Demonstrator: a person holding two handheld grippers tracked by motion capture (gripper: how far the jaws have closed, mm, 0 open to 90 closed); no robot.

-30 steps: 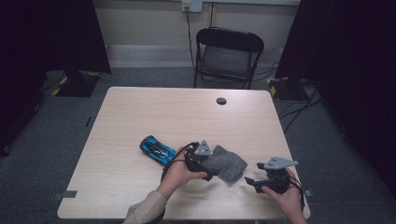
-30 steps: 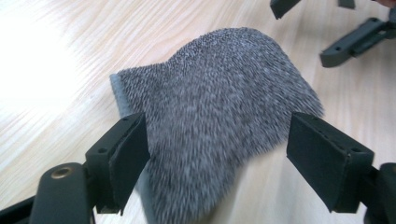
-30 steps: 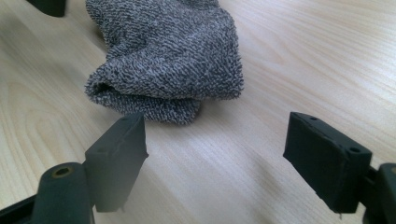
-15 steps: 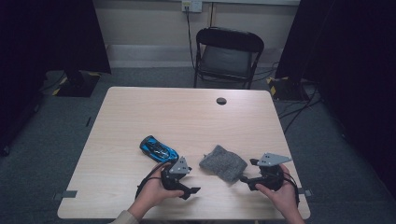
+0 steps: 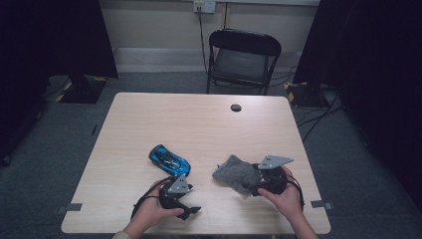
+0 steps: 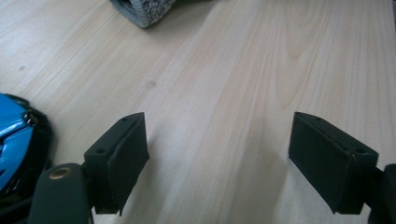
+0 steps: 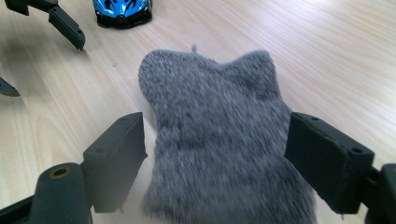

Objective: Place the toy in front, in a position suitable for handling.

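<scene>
A grey fuzzy cloth (image 5: 235, 172) lies on the wooden table (image 5: 199, 124) near the front right. In the right gripper view the cloth (image 7: 219, 130) sits between the wide jaws of my right gripper (image 7: 215, 126), and a gap shows beside its left pad. From above, the right gripper (image 5: 250, 187) points left at the cloth's right end. A blue toy car (image 5: 169, 160) rests left of the cloth. My left gripper (image 5: 190, 209) is open near the front edge below the car, over bare wood (image 6: 219, 126), with the car (image 6: 11, 140) at its left and the cloth (image 6: 144, 9) ahead.
A black folding chair (image 5: 243, 55) stands beyond the table's far edge. A small round black cap (image 5: 236, 107) sits in the tabletop near the far side. Dark curtains flank the room, and cables run on the floor at the right.
My left gripper has pulled back from the cloth toward the front edge, leaving the cloth on the table. My right gripper has moved left until its jaws straddle the cloth.
</scene>
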